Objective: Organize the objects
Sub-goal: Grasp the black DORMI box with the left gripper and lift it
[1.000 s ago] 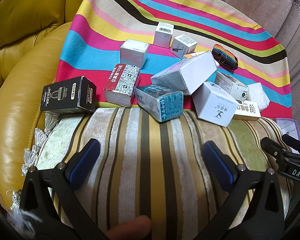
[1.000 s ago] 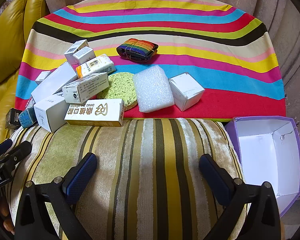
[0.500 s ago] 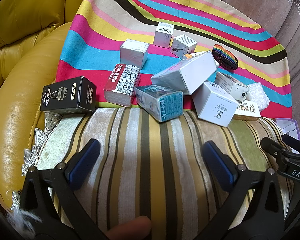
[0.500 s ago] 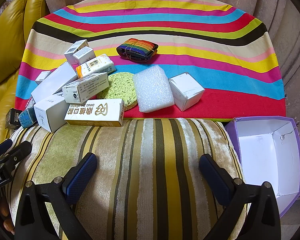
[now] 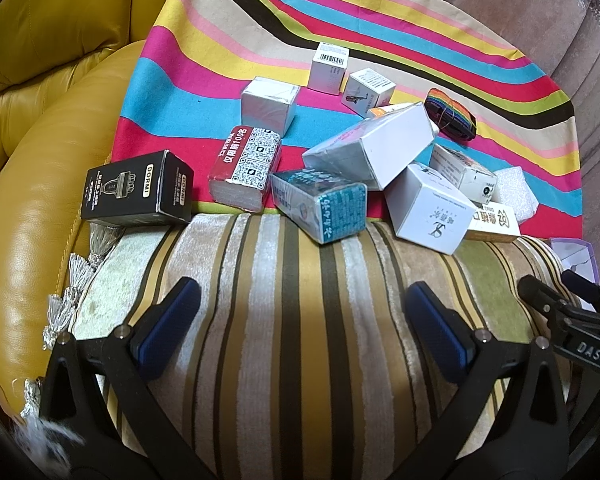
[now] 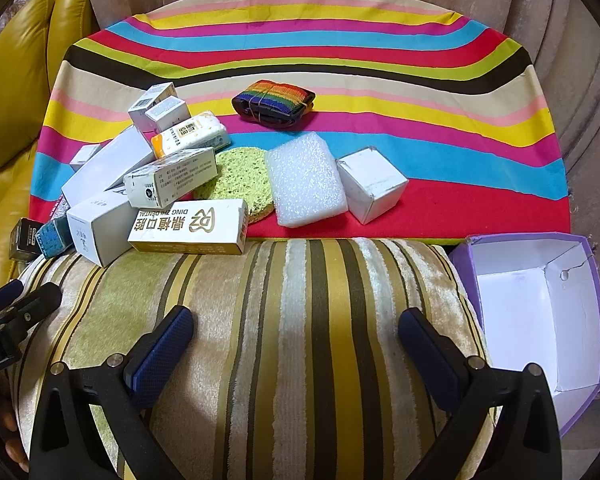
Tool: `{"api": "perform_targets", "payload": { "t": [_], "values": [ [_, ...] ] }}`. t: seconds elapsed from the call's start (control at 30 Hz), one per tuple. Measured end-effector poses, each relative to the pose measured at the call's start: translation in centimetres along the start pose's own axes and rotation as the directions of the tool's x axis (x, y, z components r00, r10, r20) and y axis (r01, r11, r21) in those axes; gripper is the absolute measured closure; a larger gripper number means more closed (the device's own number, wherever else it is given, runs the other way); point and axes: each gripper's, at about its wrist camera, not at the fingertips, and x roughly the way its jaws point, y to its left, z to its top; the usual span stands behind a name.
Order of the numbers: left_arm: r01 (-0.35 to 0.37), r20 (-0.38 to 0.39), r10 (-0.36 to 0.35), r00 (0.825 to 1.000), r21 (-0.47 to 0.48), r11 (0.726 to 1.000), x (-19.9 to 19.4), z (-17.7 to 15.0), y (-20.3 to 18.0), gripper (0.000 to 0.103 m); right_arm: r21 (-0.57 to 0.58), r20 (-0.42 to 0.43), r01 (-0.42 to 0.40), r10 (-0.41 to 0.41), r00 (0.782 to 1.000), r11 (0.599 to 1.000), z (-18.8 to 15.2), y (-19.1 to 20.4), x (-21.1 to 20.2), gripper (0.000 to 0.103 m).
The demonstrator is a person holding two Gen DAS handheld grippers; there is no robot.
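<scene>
About a dozen small boxes lie heaped on the striped cloth, most of them crowded at its left front corner: a black box at the far left edge, a red-printed pack, a teal box, a long white box, a gold-and-white dental box, and several plain white ones. Singles: one green sponge, one white foam block, one rainbow strap bundle, one white cube. One open purple box sits empty off the cloth's right front corner.

Nothing has shifted since the earlier frames — objects and tongs sit just as they did.

Left tongs and right tongs both gape wide, holding nothing, over the bare striped cushion. The cloth's back and right side lie open.
</scene>
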Motion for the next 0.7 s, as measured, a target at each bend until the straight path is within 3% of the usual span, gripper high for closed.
{"api": "perform_targets", "payload": {
  "t": [0.27, 0.4, 0.53, 0.7],
  "values": [
    [0.165, 0.076, -0.157, 0.985, -0.111, 0.98, -2.7, -0.5, 3.4, 0.0, 0.018, -0.02, -0.05, 0.05, 0.999, 0.999, 0.7, -1.0, 0.4, 0.0],
    [0.134, 0.101, -0.119, 0.988, -0.156, 0.979, -3.4, -0.4, 6.2, 0.0, 0.016, -0.018, -0.05, 0.051, 0.999, 0.999, 0.7, -1.0, 0.5, 0.0],
    [0.158, 0.113, -0.137, 0.984, -0.212, 0.964, -2.9, 0.8, 9.1, 0.0, 0.015, -0.016, -0.053, 0.053, 0.998, 0.998, 0.8, -1.0, 0.5, 0.0],
    [0.116, 0.099, -0.101, 0.99, -0.162, 0.98, -1.8, 3.1, 11.1, 0.0, 0.013, -0.011, -0.052, 0.053, 0.999, 0.999, 0.9, -1.0, 0.5, 0.0]
  ]
}}
